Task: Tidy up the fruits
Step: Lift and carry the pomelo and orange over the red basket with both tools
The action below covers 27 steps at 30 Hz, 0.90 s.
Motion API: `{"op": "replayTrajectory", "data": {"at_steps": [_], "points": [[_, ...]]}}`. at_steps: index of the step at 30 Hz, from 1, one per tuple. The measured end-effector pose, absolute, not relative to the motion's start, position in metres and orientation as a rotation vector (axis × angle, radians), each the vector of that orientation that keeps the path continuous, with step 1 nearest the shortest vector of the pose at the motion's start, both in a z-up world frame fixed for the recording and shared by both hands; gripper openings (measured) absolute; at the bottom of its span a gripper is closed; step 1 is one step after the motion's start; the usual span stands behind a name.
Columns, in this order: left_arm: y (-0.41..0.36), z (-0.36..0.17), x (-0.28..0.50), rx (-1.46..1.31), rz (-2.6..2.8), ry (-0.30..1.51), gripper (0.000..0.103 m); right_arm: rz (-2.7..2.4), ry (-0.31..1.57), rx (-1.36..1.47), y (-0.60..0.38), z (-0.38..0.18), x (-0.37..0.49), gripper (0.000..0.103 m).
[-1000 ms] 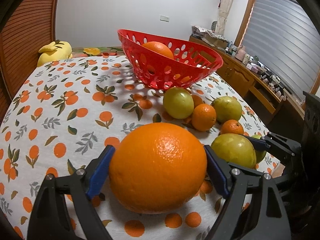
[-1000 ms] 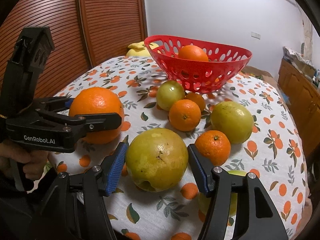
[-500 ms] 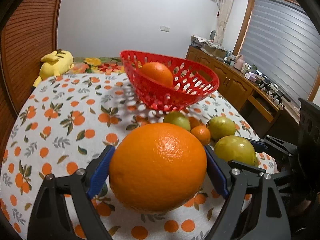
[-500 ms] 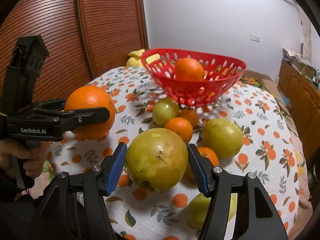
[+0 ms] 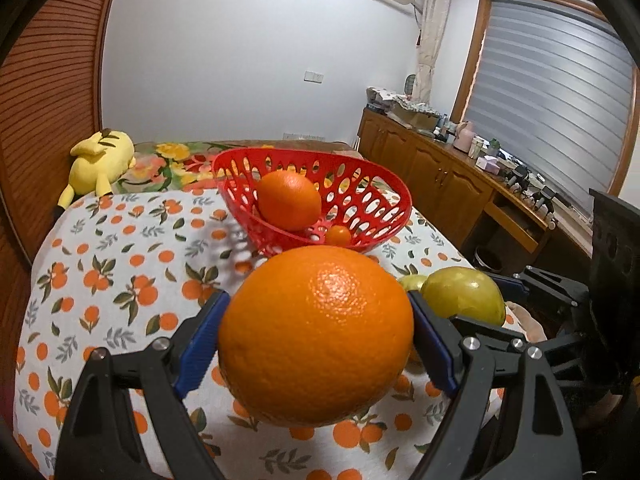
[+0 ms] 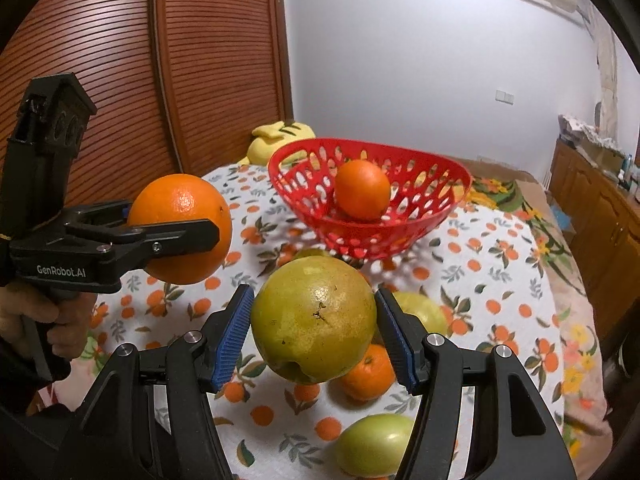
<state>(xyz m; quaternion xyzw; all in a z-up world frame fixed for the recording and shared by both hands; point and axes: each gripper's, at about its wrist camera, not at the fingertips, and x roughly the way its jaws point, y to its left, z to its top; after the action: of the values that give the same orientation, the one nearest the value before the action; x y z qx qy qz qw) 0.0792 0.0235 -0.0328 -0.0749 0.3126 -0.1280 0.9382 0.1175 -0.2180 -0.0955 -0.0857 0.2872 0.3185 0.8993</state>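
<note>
Red basket point(image 5: 394, 196) lies straight ahead and lower vs both claws: left gripper point(image 5: 316, 336) pinching big orange point(image 5: 316, 336), right gripper point(image 6: 314, 318) pinching yellow-green fruit point(image 6: 314, 318), both lifted off table.

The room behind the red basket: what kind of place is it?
Probably a bedroom at home. A yellow plush toy lies on a flowered bedspread beyond the table, a wooden sideboard crowded with small items runs under a blinded window, and louvred wooden doors fill one wall.
</note>
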Motion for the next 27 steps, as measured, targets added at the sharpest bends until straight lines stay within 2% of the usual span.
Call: {"op": "replayTrajectory", "data": {"at_steps": [12, 27], "points": [[0.018, -0.013, 0.09, -0.14, -0.267, 0.604, 0.086, 0.649, 0.543, -0.188, -0.219, -0.063, 0.131, 0.063], [0.018, -0.006, 0.101, -0.135, -0.268, 0.596, 0.086, 0.653, 0.552, -0.168, -0.225, -0.051, 0.154, 0.063]]}}
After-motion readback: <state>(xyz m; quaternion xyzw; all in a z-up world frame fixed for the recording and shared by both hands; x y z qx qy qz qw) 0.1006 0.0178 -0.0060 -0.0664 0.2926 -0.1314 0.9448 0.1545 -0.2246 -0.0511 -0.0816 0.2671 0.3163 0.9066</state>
